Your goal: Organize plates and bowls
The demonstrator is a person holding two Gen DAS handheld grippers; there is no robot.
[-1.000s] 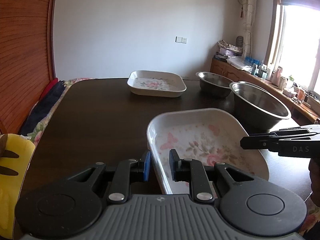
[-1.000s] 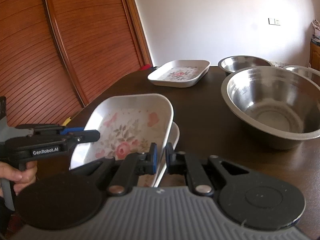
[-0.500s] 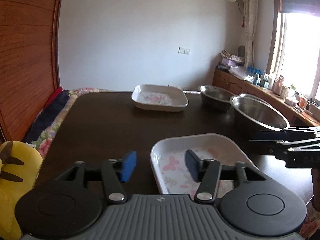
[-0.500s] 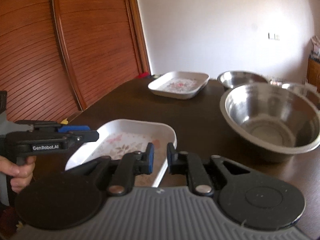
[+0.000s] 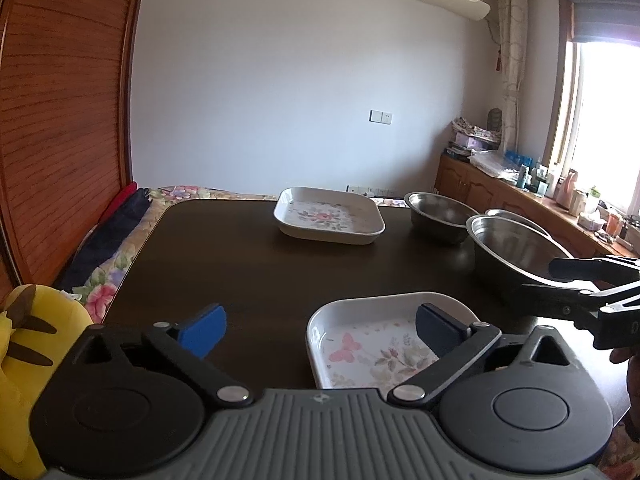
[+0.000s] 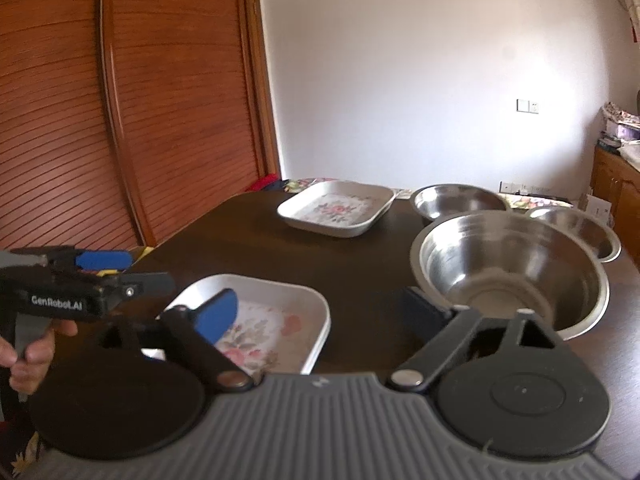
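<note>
My left gripper (image 5: 318, 326) stands spread wide, its jaws having just been opening; the blue pads (image 5: 202, 330) touch nothing. The near floral plate (image 5: 384, 344) lies flat on the dark surface (image 5: 240, 264) just ahead, its left rim falling between my left jaws while the right pad hangs over its inside without pressing on it. My right gripper (image 6: 320, 312) is likewise spread, jaws just opened, and nothing is pinched: its left pad (image 6: 218, 314) hangs over the plate's inside, the right finger sits out over bare surface beside the large steel bowl (image 6: 508, 268). From the right wrist view the plate seems to show a second rim under its near right corner, but I cannot tell for sure whether another plate lies beneath.

At the far side of the surface sits a second floral plate (image 5: 328, 216), well apart from the near one. To its right stands a smaller steel bowl (image 5: 438, 210), and behind the large bowl a third steel bowl (image 6: 576, 230) shows partly. My left hand (image 6: 28, 356) grips the handle of its tool at the edge of the right wrist view. A yellow plush toy (image 5: 24, 344) sits off the surface's near left corner.
</note>
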